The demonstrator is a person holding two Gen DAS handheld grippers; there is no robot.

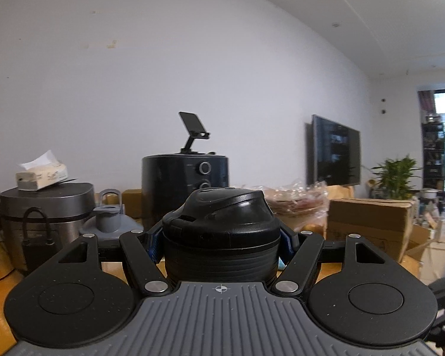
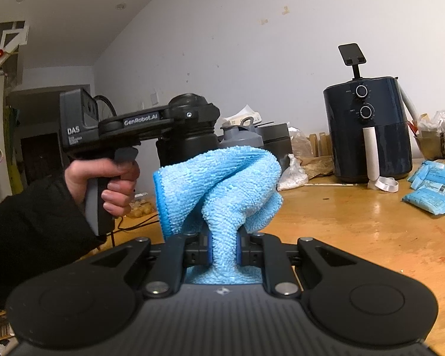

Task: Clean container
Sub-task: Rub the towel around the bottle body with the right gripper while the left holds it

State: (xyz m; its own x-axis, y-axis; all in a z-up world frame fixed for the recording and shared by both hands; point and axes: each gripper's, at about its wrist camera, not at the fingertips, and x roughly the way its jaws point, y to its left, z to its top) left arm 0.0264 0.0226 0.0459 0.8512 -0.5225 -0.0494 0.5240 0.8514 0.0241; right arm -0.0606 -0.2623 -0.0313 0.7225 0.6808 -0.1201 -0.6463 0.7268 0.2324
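The left gripper [image 1: 221, 244] is clamped by its fingers on the black bottle [image 1: 222, 231], held upright above the desk [image 2: 356, 222]. The right gripper [image 2: 224, 255] is pinched shut on a blue cloth [image 2: 222, 187], bunched just beside the bottle. Wiping seems about to begin; whether any surface has been cleaned cannot be told.

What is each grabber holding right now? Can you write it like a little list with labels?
left gripper: shut on the black bottle, clamped just under its lid
right gripper: shut on the blue cloth, bunched up above the fingers
cloth and bottle: cloth is in front of the bottle; cannot tell if they touch
bottle lid: on
hand: grips the left gripper's handle
table: wooden, with an air fryer at the back
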